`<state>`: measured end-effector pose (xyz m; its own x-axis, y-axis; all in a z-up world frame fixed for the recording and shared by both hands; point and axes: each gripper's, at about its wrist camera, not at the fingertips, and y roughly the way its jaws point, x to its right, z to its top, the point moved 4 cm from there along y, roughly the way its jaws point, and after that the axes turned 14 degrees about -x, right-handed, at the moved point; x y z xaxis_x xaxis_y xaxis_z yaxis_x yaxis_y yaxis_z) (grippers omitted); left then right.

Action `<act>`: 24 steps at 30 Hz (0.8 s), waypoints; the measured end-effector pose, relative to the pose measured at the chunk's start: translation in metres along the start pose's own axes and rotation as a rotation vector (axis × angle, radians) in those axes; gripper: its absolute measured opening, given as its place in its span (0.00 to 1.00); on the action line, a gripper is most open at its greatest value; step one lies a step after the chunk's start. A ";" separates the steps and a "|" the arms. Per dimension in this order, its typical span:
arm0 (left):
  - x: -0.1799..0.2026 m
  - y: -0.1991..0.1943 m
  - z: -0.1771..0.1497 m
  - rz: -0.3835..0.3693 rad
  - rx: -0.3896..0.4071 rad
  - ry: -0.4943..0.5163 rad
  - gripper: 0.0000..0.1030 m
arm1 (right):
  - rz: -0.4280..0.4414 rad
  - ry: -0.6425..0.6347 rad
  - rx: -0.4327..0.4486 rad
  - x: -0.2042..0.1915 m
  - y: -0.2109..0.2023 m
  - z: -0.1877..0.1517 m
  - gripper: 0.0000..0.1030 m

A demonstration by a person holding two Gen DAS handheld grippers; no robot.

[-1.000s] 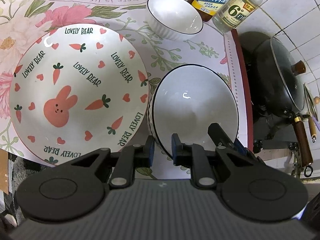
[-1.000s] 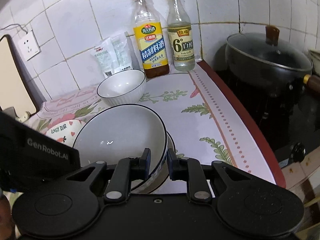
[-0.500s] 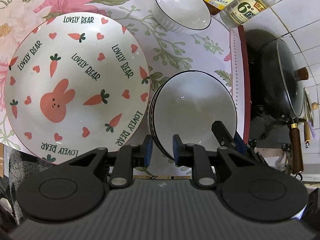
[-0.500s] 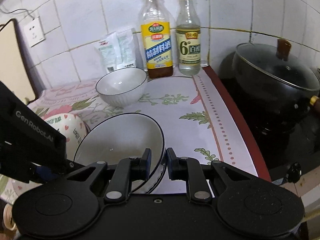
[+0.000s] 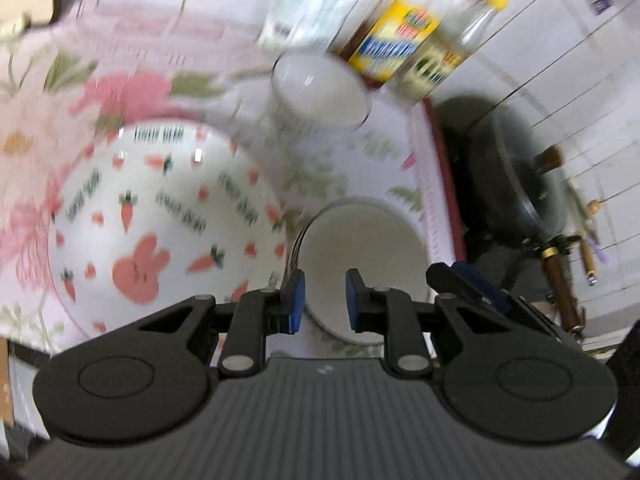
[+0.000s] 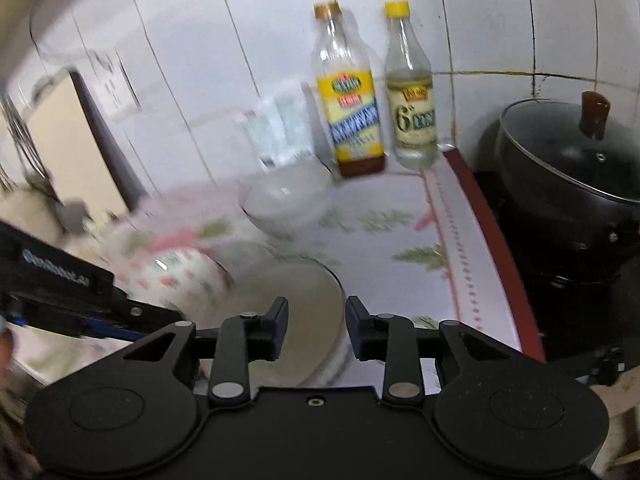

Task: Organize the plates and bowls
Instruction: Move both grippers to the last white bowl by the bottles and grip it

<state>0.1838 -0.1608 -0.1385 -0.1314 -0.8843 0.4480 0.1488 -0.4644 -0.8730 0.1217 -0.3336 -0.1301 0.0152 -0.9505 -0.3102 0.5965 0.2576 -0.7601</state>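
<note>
Now both views are motion-blurred. Landmark: the stack of white bowls (image 5: 360,256) on the floral mat (image 5: 392,160).

Left gripper (image 5: 325,300) hangs over the near edge of the stack, its blue-padded fingers (image 5: 295,300) a small gap apart, jaws having just eased open. The rim shows below and between the pads, but they do not press on it; nothing held.

Right gripper (image 6: 316,330) sits at the stack's (image 6: 276,312) right rim, jaws just opened wider, a clear gap, and the rim lies under that gap with neither pad touching it. Empty too. In the left wrist view its finger shows just right of the stack.

Carrot-and-bunny plate (image 5: 160,224) lies flat just left of the stack, edges nearly touching; blur hides whether they meet. A lone white bowl (image 5: 320,92) stands upright beyond the stack, toward the tiled wall, apart from it. Behind that bowl: a yellow-label bottle (image 6: 352,108), a clear bottle (image 6: 412,96) to its right, and a white packet (image 6: 280,128) leaning on the wall to its left. Right of the stack, past the mat's red edge, a black pot (image 6: 568,184) with a glass lid.
</note>
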 end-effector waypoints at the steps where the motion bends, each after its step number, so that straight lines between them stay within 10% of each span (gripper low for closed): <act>1: 0.001 -0.006 0.003 -0.008 0.025 0.013 0.19 | 0.031 0.002 0.010 0.000 -0.004 0.005 0.38; 5: 0.002 -0.022 0.022 0.083 0.187 0.026 0.19 | 0.105 -0.036 0.050 -0.007 -0.010 0.026 0.62; 12: -0.003 -0.009 0.073 0.129 0.254 0.057 0.23 | 0.175 -0.030 0.041 -0.002 0.018 0.068 0.63; 24: 0.011 0.055 0.133 0.264 0.178 0.130 0.43 | 0.289 0.310 -0.136 0.043 0.116 0.120 0.63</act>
<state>0.3212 -0.2020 -0.1556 -0.1876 -0.9669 0.1728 0.3616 -0.2316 -0.9031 0.2873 -0.3654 -0.1631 -0.0878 -0.7448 -0.6615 0.4919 0.5451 -0.6789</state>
